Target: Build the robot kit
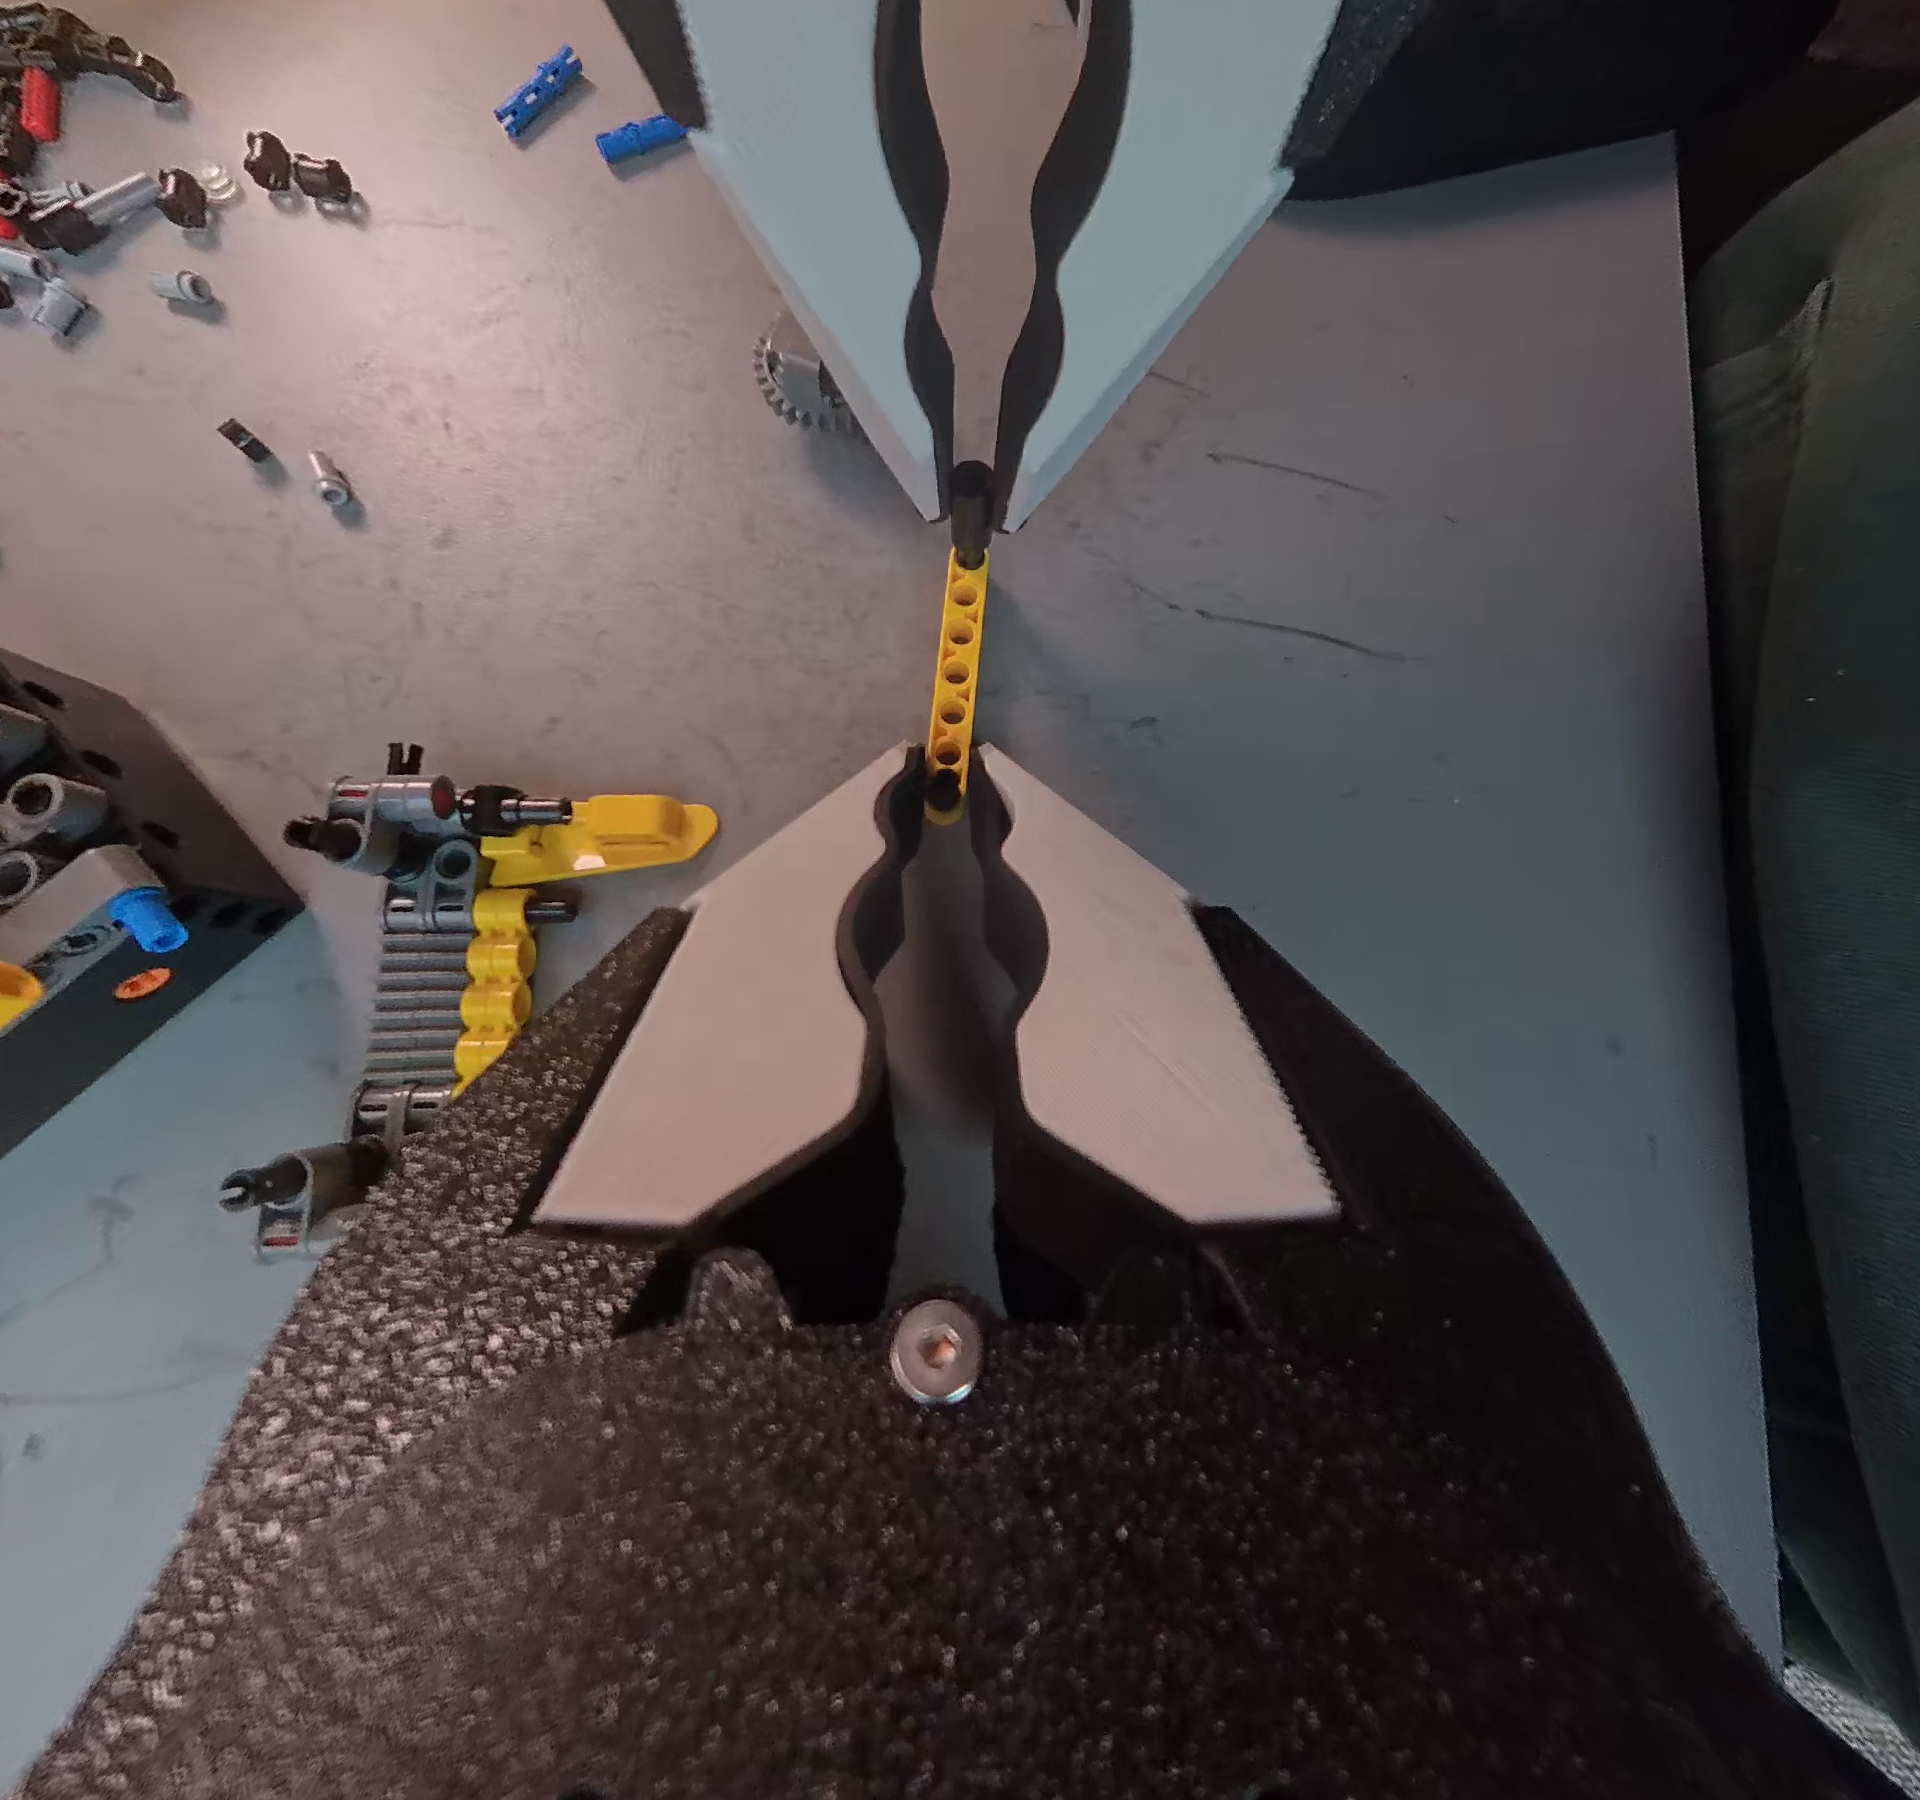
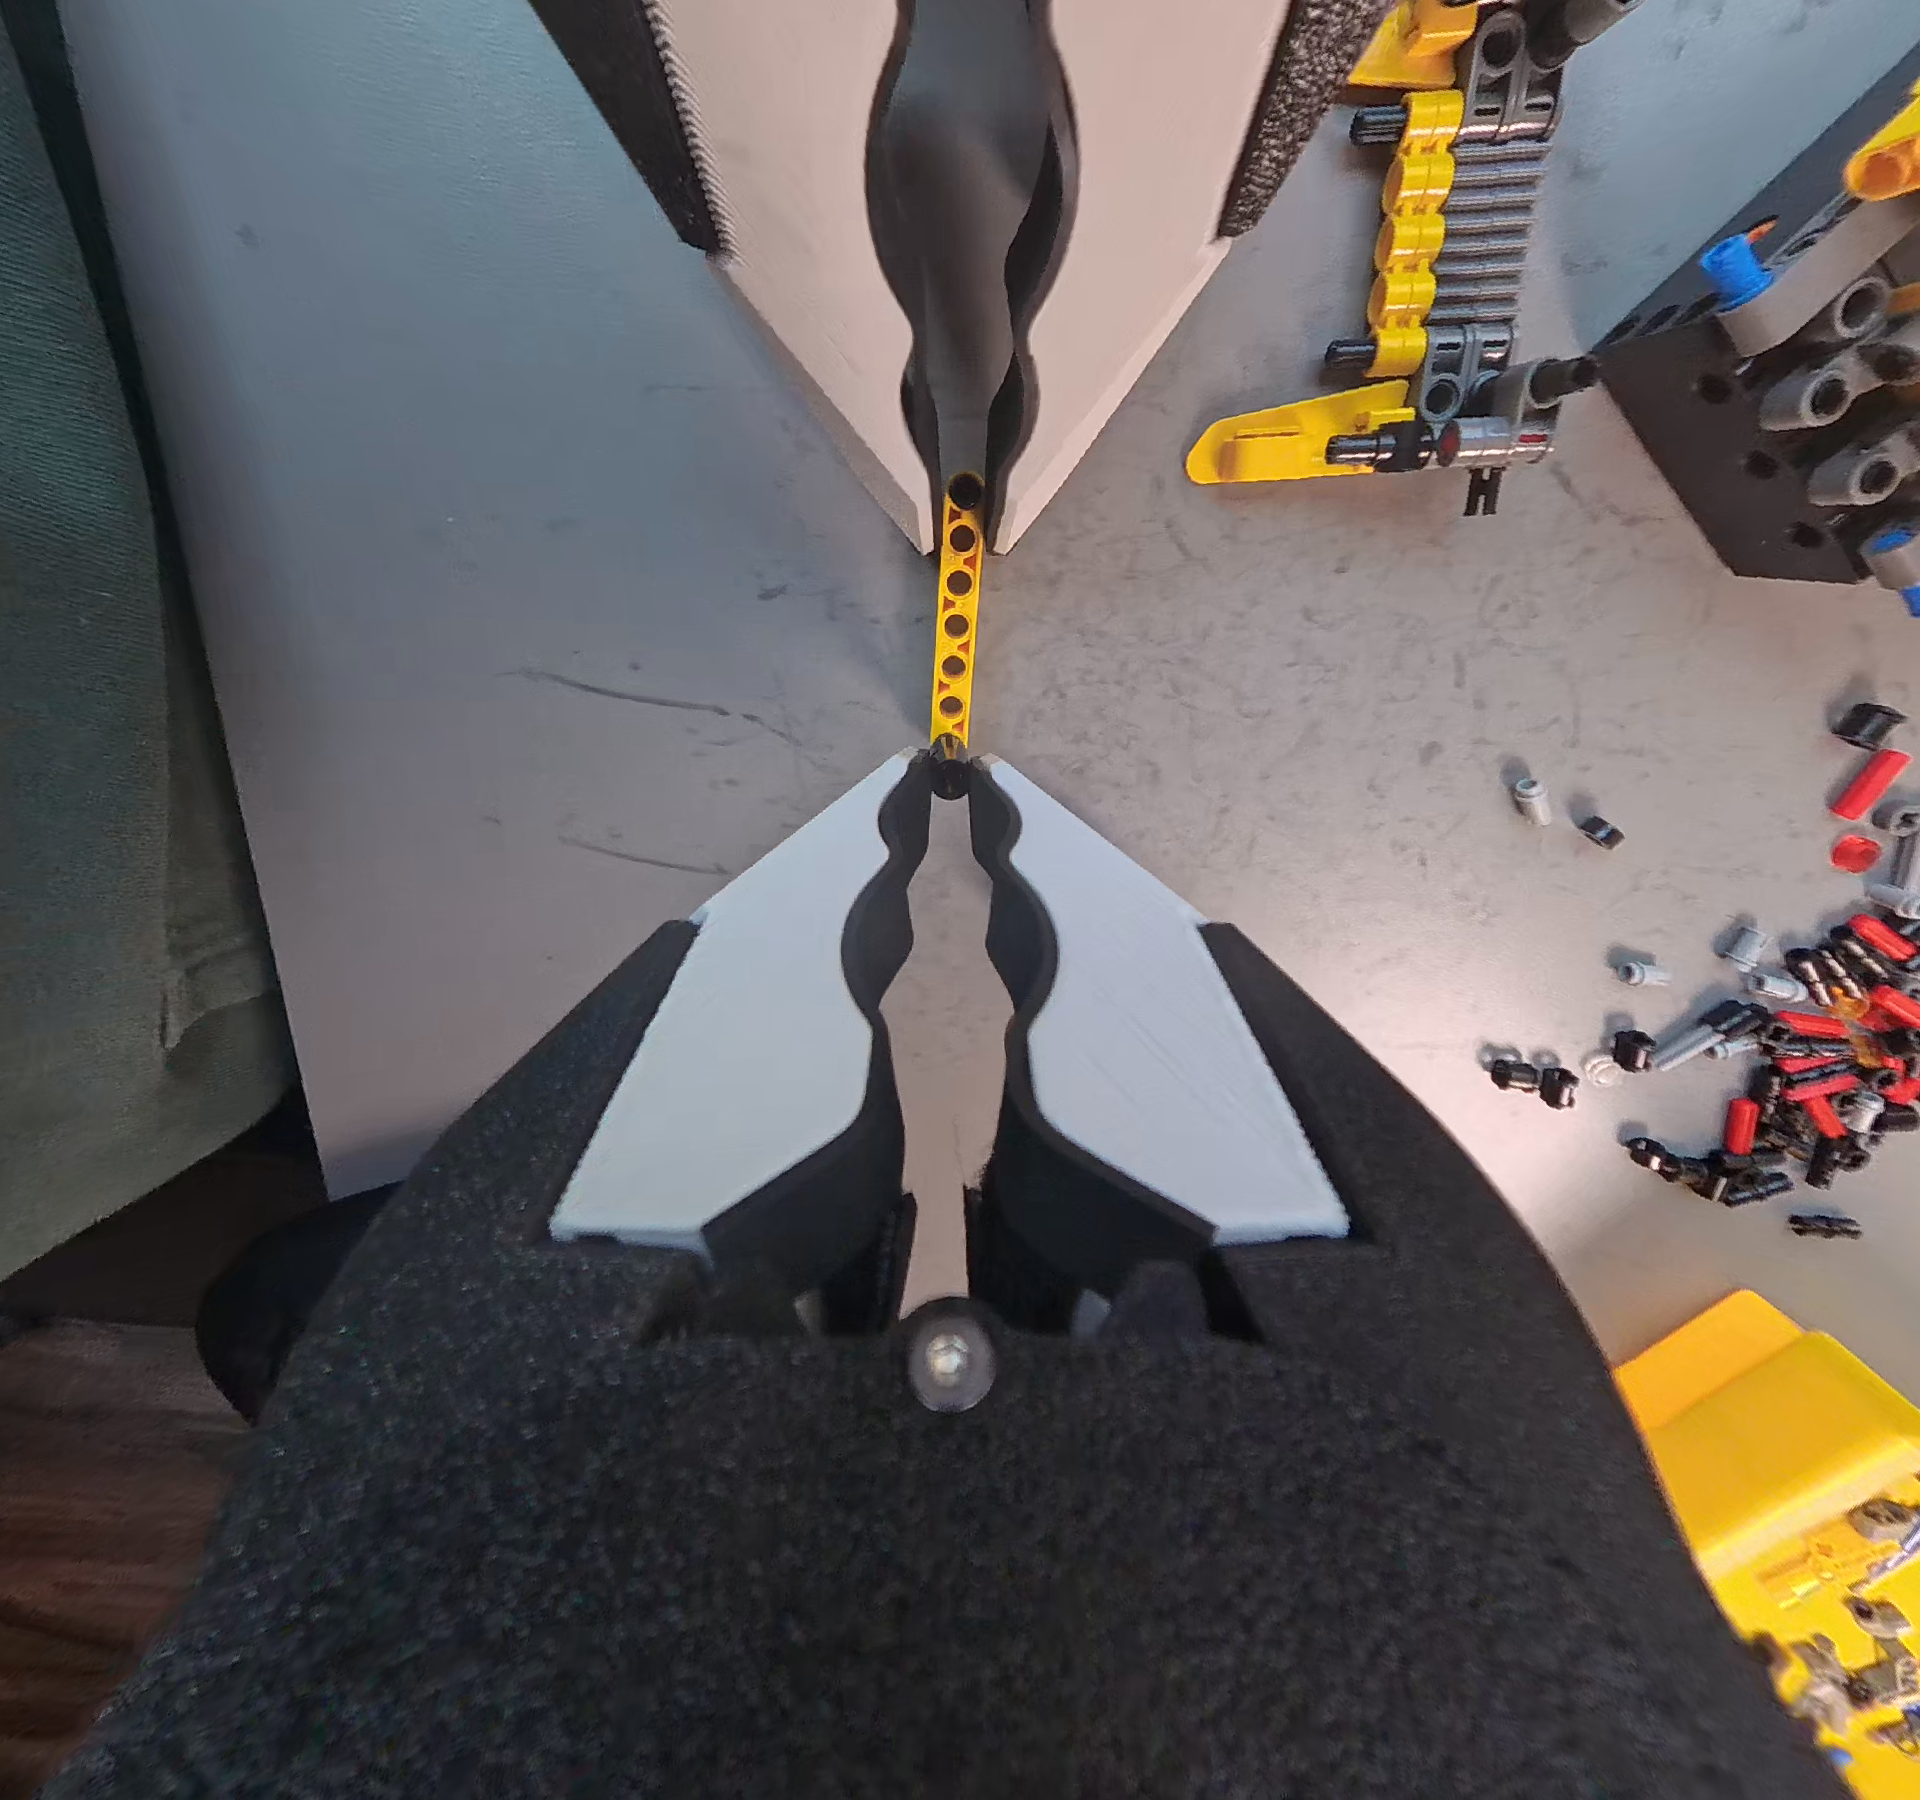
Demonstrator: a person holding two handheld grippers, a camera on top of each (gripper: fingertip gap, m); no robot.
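Observation:
My left gripper (image 1: 943,779) is shut on one end of a thin yellow beam with a row of holes (image 1: 958,670). The beam is held edge-up above the grey table (image 1: 1351,711). My right gripper (image 2: 948,771) is shut on a small black pin (image 2: 948,776). The pin sits at the beam's other end (image 2: 956,638). The two grippers face each other tip to tip, with the beam spanning the gap. In the left wrist view the right gripper (image 1: 971,509) comes in from the top with the pin (image 1: 971,537) at its tips. In the right wrist view the left gripper (image 2: 964,516) comes in from the top.
A part-built assembly with grey track and yellow pieces (image 1: 457,919) (image 2: 1455,223) lies beside a black block with grey connectors (image 1: 104,867) (image 2: 1787,400). Loose small pins (image 2: 1818,1054), blue pins (image 1: 540,93) and a grey gear (image 1: 795,389) are scattered. A yellow tray (image 2: 1787,1501) holds parts. Green fabric (image 1: 1818,711) lies past the table edge.

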